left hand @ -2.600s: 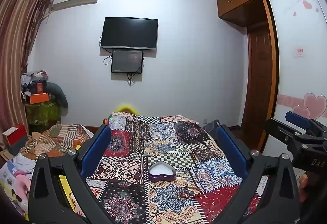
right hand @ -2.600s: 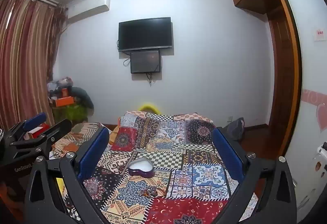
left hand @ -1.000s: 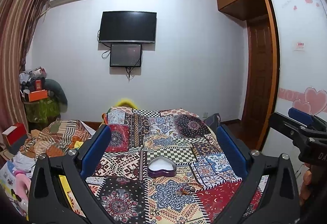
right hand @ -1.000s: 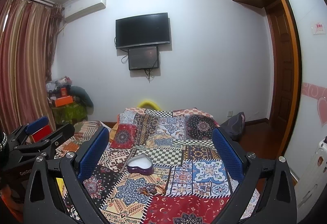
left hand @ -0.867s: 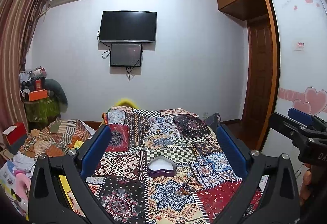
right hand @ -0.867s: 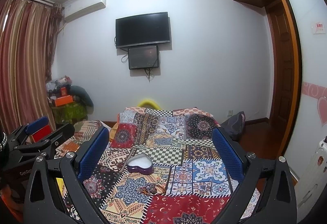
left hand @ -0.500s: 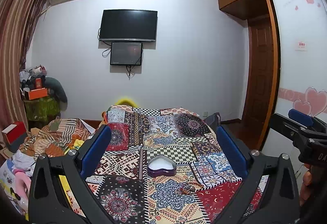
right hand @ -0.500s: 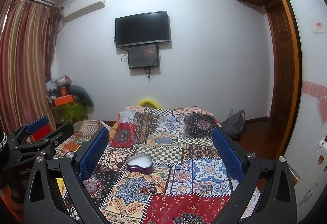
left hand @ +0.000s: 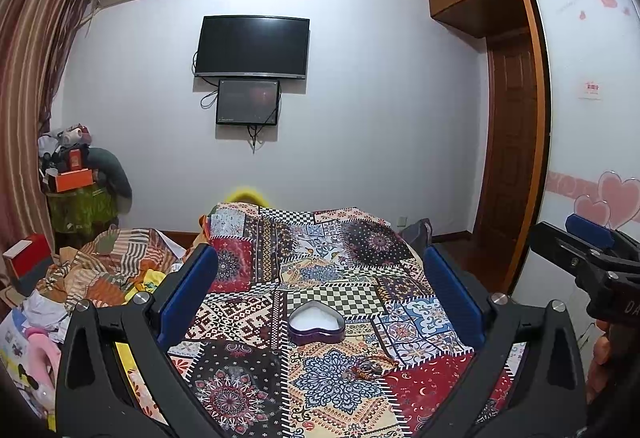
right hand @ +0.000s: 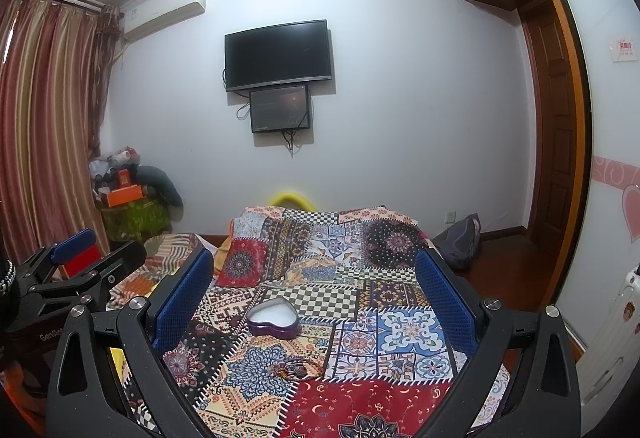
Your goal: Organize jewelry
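Left gripper (left hand: 320, 294) and right gripper (right hand: 314, 288), both spread wide and empty, above patchwork bedspread (left hand: 248, 322); beaded jewelry (left hand: 370, 364) nearest, open purple heart-shaped tin (left hand: 317, 321) just beyond; partial lettering "GenRo" on gripper body, far wall television (left hand: 252, 47).

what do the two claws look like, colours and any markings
Both match: the left claw and the right claw each have a matte black forked frame with silver screws on the arms, and two flat fingers faced with blue textured pads. Seen side-on in the other's camera, each body carries white lettering, cut off by the frame edge. A dark beaded band shows at the left wrist.
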Demonstrator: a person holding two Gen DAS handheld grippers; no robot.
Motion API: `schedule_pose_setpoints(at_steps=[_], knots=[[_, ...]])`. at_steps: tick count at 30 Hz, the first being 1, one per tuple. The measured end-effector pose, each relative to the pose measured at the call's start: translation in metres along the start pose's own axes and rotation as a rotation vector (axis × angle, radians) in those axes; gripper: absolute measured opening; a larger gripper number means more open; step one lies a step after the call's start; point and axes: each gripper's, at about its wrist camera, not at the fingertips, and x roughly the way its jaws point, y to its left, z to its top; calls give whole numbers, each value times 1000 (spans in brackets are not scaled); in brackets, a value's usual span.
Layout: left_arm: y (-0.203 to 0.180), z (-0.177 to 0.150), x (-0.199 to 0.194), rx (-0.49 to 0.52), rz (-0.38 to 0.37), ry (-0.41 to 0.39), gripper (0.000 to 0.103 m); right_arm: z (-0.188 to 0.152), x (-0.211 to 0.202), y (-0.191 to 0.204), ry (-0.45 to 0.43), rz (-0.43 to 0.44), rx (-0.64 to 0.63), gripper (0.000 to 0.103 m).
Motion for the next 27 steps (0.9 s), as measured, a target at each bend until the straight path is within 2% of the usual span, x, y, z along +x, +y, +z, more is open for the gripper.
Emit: schedule_pose_setpoints(at_steps=[10, 17, 24, 27], knots=[[0, -2, 7, -2, 0, 14, 103, 0, 7, -1, 20, 0, 4, 100], [4, -8, 26, -5, 5, 52, 103, -7, 25, -5, 62, -8, 11, 100], [13, -27, 68, -22, 9, 166, 103, -27, 59, -15, 160, -42, 9, 100], [16, -39, 86, -26, 17, 220, 103, -43, 81, -23, 228, -63, 13, 100]])
